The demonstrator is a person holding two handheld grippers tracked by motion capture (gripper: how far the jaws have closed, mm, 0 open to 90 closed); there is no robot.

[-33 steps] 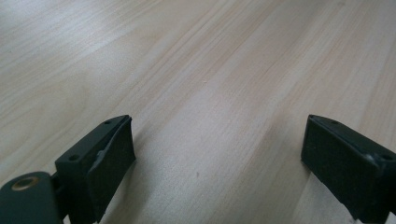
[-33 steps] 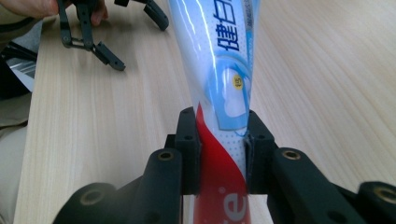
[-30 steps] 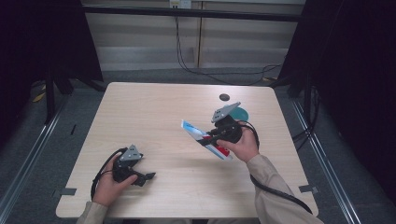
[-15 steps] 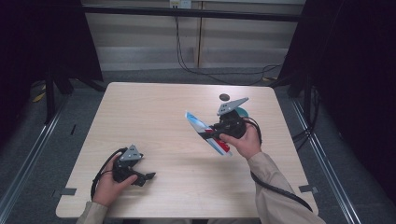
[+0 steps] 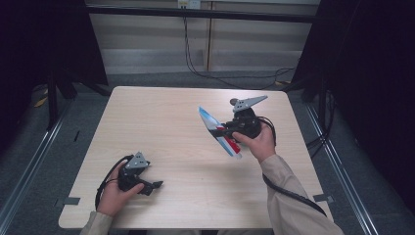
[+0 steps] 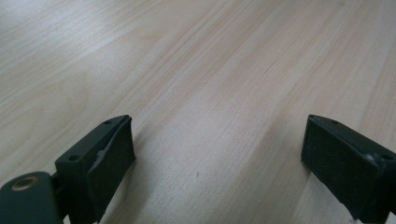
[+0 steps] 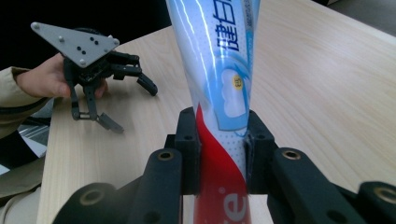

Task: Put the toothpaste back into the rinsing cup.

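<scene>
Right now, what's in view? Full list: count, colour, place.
table: one, light wood, centre of the high view.
toothpaste tube: one, white, blue and red, held above the table's right half.
small round object: one, dark, near the far edge; too small to identify.
cables: a few, black, on the floor beyond the table.
left gripper: one, black, fingers apart, near front left.
right gripper: one, black, fingers clamped on the toothpaste tube.

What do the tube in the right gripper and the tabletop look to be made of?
Tube: probably glossy plastic laminate; its printed skin shows streaky highlights and pinches in between the right gripper fingers. Table: pale wood or wood-look laminate, matte, with fine straight grain lines; which one is unclear.
</scene>
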